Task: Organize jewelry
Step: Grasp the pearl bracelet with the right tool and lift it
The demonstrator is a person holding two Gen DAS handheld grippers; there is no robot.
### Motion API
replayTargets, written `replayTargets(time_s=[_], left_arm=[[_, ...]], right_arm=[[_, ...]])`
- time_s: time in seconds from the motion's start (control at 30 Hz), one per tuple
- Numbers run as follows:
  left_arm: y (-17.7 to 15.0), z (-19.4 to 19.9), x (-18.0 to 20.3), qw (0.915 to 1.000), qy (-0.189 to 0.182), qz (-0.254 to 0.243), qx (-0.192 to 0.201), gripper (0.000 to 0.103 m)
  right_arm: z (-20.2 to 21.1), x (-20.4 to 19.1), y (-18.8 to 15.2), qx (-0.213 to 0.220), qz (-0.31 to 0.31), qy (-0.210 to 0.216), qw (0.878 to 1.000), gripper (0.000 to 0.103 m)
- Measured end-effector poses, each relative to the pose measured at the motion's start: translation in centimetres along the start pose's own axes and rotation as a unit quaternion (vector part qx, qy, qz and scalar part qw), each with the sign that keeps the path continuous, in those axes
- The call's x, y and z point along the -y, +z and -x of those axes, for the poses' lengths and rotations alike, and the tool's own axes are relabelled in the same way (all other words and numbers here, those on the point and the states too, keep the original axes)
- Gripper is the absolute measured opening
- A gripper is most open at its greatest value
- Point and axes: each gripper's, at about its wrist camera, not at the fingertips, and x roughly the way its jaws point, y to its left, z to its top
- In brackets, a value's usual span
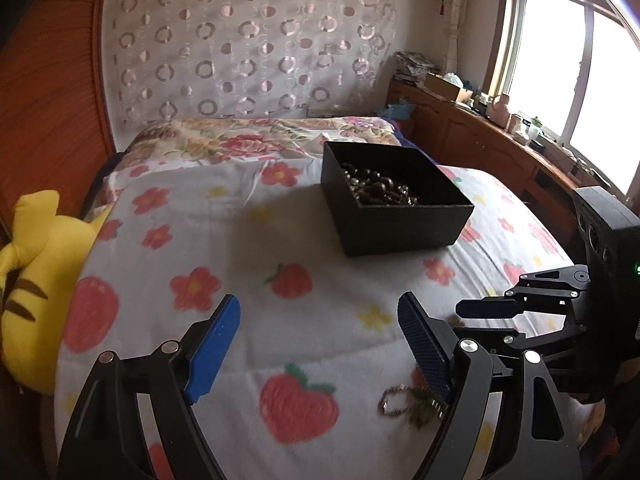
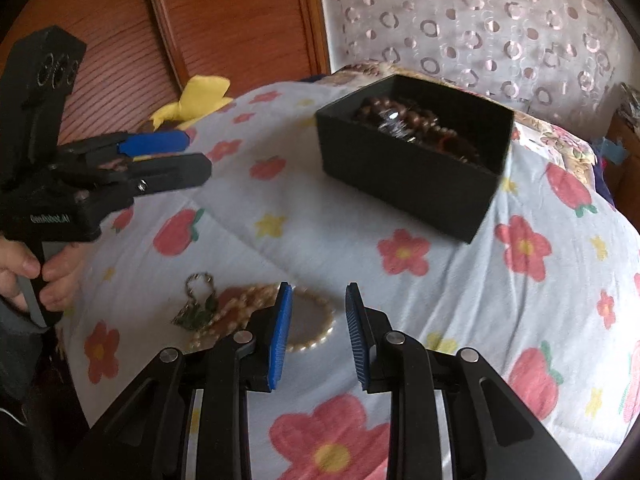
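1. Jaws of the left gripper [image 1: 320, 344] stand wide and empty; right gripper [image 2: 318, 332] jaws part-open, grasping nothing.
2. Pearl necklace [image 2: 308, 340] and green chain piece [image 2: 198, 308] lie on the bed [image 2: 460, 292], well short of the black box [image 2: 412, 160].
3. Risk: soft quilt may snag with the beads.
4. Open quilt lies before the box.

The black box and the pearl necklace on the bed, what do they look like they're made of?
The black box looks like stiff card or covered board: matte, faintly textured, with sharp straight edges. The pearl necklace looks like pearl or imitation pearl beads: small, round, cream, with a soft sheen; which of the two cannot be told. The bedcover under them looks like soft printed cotton that creases.
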Motion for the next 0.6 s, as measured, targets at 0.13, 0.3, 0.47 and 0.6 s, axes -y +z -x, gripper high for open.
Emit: replayTargets(time_s=[0.13, 0.3, 0.47, 0.6], left_arm=[[-0.5, 0.8, -0.1, 1.0, 0.006, -0.004, 0.0, 0.078], [-1.0, 1.4, 0.1, 1.0, 0.005, -0.002, 0.0, 0.078], [-1.5, 1.8, 0.3, 1.0, 0.004, -0.002, -0.001, 0.078], [-2.4, 2.3, 0.3, 1.0, 0.003, 0.003, -0.002, 0.078]], right_arm=[[0.3, -0.4, -0.2, -0.004, 0.011, -0.011, 1.0, 0.03], [0.3, -0.8, -0.3, -0.007, 0.025, -0.032, 0.999, 0.025], [0.2, -1.0, -0.3, -0.01, 0.027, -0.036, 0.999, 0.006], [0.6, -1.4, -0.6, -0.014, 0.031, -0.024, 0.999, 0.006]])
